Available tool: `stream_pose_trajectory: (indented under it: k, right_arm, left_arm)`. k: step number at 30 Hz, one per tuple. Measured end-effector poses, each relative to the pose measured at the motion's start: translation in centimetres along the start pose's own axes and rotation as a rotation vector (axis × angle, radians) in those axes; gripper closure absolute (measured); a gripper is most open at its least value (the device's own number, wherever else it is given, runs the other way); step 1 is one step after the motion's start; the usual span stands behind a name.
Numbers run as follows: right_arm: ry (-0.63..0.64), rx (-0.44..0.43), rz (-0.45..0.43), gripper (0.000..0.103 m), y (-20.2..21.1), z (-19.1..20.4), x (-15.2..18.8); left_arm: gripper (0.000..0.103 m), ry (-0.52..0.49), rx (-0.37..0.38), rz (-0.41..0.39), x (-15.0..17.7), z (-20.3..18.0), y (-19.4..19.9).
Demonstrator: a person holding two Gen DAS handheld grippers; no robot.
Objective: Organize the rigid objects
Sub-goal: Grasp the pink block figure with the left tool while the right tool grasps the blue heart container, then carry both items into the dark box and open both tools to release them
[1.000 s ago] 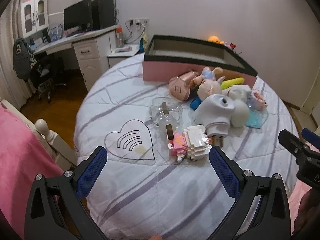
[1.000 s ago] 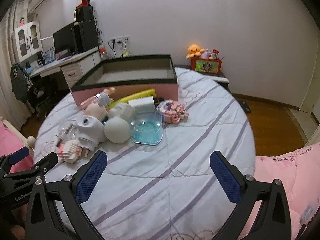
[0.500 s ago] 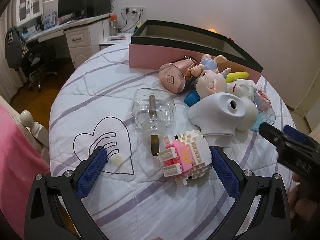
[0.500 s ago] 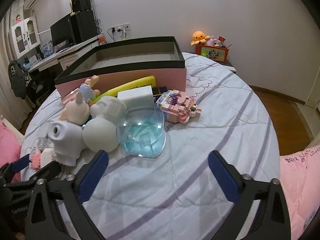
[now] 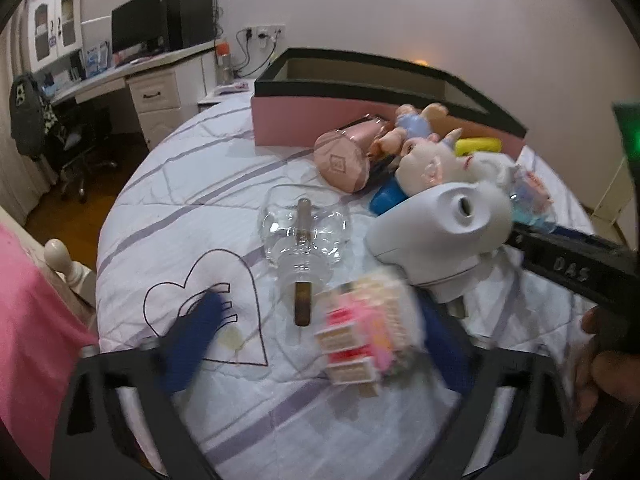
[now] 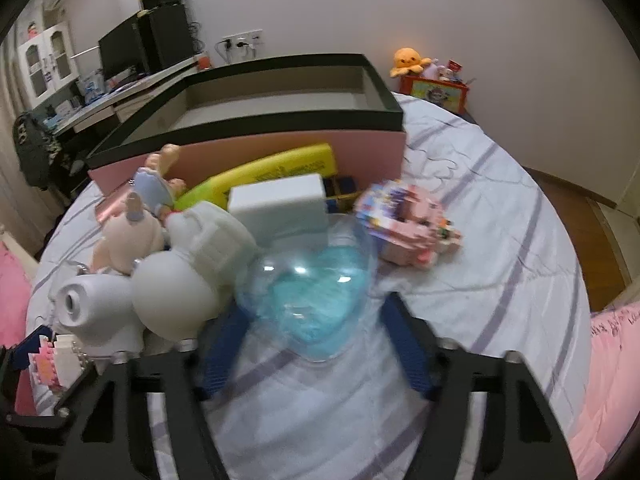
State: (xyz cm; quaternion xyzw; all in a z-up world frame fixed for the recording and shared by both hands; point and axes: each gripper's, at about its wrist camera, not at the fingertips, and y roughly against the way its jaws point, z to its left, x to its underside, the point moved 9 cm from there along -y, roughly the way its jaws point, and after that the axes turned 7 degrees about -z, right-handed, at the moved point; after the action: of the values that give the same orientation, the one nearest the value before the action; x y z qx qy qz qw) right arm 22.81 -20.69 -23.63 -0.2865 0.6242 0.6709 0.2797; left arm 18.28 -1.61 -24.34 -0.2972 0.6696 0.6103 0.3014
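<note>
Both grippers have closed in: left gripper (image 5: 316, 340), jaws spread, now straddles the pink-and-white brick model (image 5: 360, 340); right gripper (image 6: 316, 344), spread, flanks the blue heart-shaped container (image 6: 312, 292) mid-bed, grasps imminent.

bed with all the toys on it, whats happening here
A person is tidying a pile of toys on the bed, holding a gripper in each hand. The left gripper is open, its fingers either side of a pink and white brick model. The right gripper is open around a clear heart-shaped container with blue inside. Neither is gripped yet. The pink box behind the pile looks empty from here.
</note>
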Motion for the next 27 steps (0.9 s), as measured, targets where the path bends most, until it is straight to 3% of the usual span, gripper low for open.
stream_pose_trajectory:
  k: [4,6,18,27]
  right_arm:
    - [-0.009,-0.035,-0.016,0.041,0.9,0.2,0.7]
    - [-0.009,-0.050,-0.020,0.041,1.3,0.2,1.0]
    - [-0.052,-0.127,-0.026,0.041,4.6,0.1,2.9]
    - [-0.043,-0.185,-0.084,0.041,7.1,1.2,0.7]
  left_arm:
    - [0.049,0.010,0.024,-0.009,0.2,0.4,0.9]
    - [0.057,0.033,0.047,-0.007,0.3,0.9,1.5]
    - [0.059,0.062,0.078,-0.027,1.0,1.9,4.0]
    - [0.059,0.039,0.090,-0.098,-2.3,1.5,6.1]
